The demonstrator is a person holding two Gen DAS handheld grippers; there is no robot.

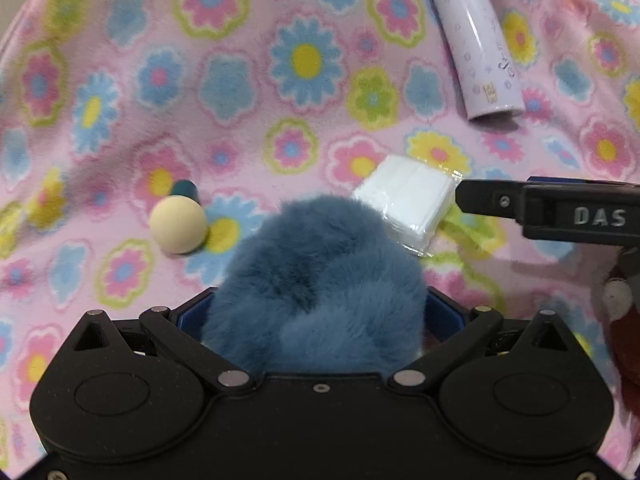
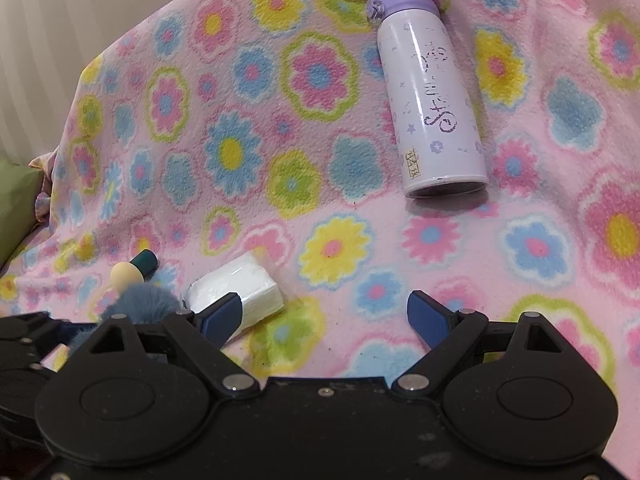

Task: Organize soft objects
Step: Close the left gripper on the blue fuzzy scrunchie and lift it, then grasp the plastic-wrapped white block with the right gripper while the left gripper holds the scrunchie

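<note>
My left gripper is shut on a fluffy blue scrunchie, which fills the space between its fingers and hides their tips. The scrunchie also shows at the left of the right wrist view. A white pack of tissues lies on the flowered blanket just beyond it, and shows in the right wrist view too. My right gripper is open and empty, its left finger beside the tissue pack. It shows from the side in the left wrist view.
A cream and teal makeup sponge lies left of the scrunchie. A lilac flask lies on its side farther back. The pink flowered blanket covers the surface; its edge and a beige wall are at the left.
</note>
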